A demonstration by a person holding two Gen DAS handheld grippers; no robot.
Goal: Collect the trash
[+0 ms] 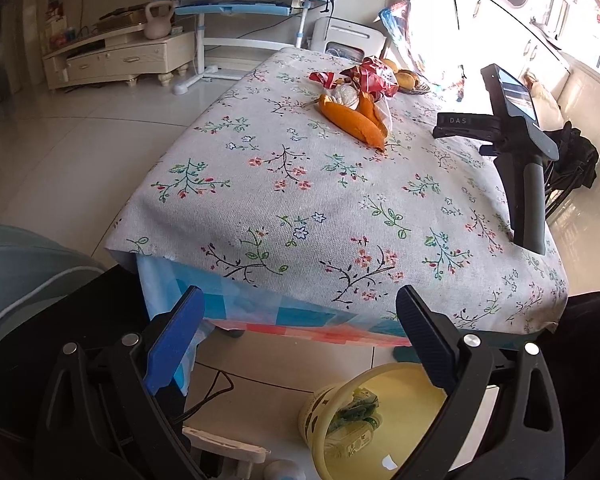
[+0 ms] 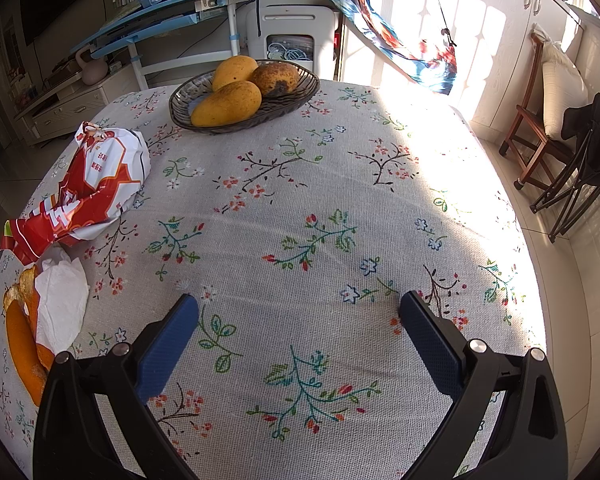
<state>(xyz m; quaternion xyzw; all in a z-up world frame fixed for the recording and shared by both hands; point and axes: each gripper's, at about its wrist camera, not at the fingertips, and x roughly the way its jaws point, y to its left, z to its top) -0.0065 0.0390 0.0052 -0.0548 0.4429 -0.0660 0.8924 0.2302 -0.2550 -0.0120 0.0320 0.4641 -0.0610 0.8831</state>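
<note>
My right tool [image 2: 298,312] hung over the tabletop [image 2: 380,208] with its jaws apart and nothing between them. The trash lay off to its left: an orange peel [image 2: 22,344] and white tissue [image 2: 62,304] nearest, the crumpled red wrapper [image 2: 88,188] farther up. The peel's long axis ran roughly front to back. My left tool [image 1: 298,312], also apart and empty, sat low by the yellow bin [image 1: 404,412], which already held what looked like green packaging, so I judged the right nearer.
</note>
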